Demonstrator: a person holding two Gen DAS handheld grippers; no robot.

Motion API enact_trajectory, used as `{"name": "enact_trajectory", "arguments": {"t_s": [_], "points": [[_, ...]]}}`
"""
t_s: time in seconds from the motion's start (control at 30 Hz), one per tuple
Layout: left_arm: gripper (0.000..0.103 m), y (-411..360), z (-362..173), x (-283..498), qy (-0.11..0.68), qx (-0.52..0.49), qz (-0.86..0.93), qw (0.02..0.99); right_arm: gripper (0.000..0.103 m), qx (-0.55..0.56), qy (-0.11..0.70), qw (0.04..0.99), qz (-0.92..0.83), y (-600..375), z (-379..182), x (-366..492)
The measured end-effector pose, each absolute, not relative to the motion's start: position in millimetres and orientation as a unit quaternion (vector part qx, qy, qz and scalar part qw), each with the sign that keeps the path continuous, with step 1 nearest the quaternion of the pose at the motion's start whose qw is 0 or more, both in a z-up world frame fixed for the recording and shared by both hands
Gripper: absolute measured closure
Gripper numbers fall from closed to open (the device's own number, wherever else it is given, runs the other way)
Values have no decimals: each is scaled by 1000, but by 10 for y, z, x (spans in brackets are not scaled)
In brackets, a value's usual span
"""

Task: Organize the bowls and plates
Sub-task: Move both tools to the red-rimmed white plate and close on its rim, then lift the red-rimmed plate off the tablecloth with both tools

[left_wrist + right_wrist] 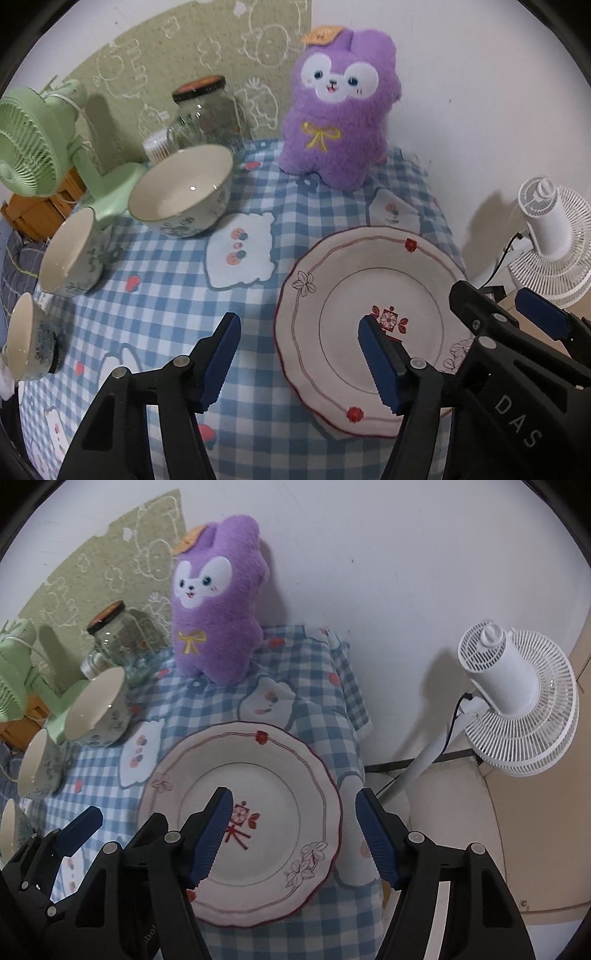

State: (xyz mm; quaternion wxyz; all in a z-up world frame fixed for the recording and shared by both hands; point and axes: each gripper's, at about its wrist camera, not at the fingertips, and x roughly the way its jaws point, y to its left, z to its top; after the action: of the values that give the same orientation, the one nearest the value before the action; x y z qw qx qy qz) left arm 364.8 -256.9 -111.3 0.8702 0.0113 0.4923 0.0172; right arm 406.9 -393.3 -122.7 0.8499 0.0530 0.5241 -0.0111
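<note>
A white scalloped plate point(332, 273) with a red rim line and flower prints lies on the blue checked tablecloth point(166, 295). My left gripper point(301, 363) is open and straddles the plate's left edge, one finger over the cloth and one over the plate's middle. My right gripper point(295, 842) is open and straddles the right edge of the plate point(258, 760). Neither gripper's pads press on it. Three cream bowls stand in a row at the left: a large one point(181, 192), a medium one point(70, 254) and a small one point(29, 339).
A purple plush toy point(332, 110) sits at the back by the wall, with a glass jar point(207, 110) and a green desk fan point(33, 144) to its left. A white standing fan point(517, 698) stands off the table's right edge. Cloth coasters point(240, 251) lie behind the plate.
</note>
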Motion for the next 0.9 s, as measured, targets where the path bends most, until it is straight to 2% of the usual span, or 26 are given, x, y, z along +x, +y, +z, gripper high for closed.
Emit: {"name": "enact_trajectory", "arguments": {"t_s": [0.33, 0.47, 0.57, 0.73, 0.8, 0.9], "points": [[36, -2611, -1424, 3802, 516, 20, 21, 856, 31, 58, 545, 836, -21, -4038, -1569, 4153], [40, -2609, -1502, 3836, 521, 26, 25, 853, 32, 60, 552, 831, -24, -4060, -1666, 4187], [45, -2620, -1571, 3863, 528, 26, 23, 848, 38, 61, 558, 827, -22, -4059, -1724, 4203], [48, -2627, -1615, 3876, 526, 33, 28, 850, 39, 70, 563, 823, -17, -4066, -1780, 4231], [48, -2628, -1623, 3877, 524, 33, 27, 850, 50, 77, 566, 820, -12, -4061, -1806, 4251], [48, -2629, -1631, 3892, 524, 33, 28, 851, 53, 83, 567, 819, -13, -4054, -1822, 4261]]}}
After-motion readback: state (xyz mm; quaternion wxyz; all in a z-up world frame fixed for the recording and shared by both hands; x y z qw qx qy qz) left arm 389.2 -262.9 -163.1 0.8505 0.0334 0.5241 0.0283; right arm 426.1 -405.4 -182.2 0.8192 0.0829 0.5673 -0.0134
